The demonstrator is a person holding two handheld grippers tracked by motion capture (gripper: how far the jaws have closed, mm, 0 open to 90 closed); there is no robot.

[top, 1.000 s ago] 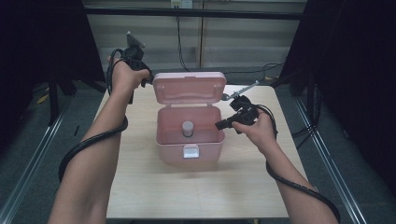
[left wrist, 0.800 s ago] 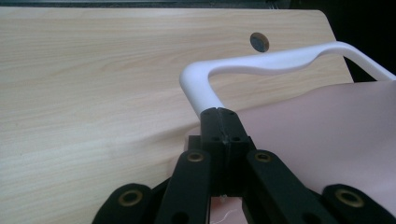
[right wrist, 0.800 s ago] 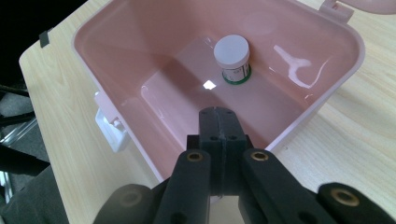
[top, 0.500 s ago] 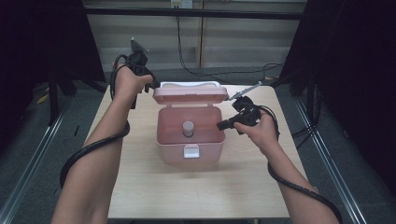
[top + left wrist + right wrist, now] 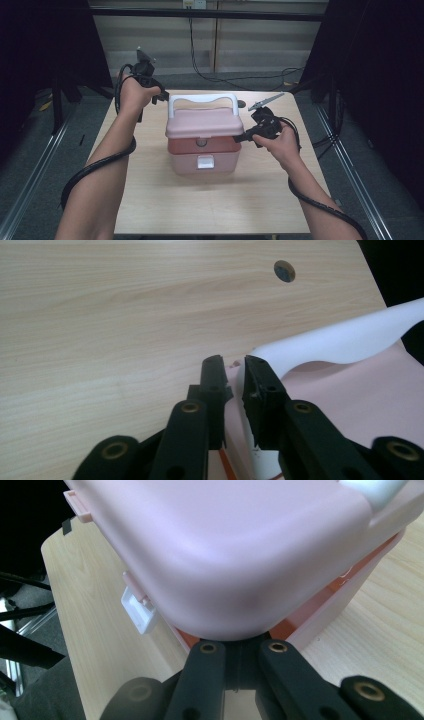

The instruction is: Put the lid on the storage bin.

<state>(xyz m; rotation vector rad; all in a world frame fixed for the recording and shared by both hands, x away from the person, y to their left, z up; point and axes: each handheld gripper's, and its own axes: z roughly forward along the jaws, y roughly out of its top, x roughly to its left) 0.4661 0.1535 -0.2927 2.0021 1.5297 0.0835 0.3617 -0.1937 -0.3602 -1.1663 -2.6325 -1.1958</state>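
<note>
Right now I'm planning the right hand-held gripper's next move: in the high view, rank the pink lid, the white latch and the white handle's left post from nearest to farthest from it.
1. Pink lid: its right edge is at the right hand-held gripper.
2. White latch: front of the box, lower left of it.
3. White handle's left post: far left, at the back.

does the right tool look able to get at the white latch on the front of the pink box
Probably yes. The right tool sits shut at the box's right side, and the white latch on the pink box faces bare table with nothing in front of it.
</note>
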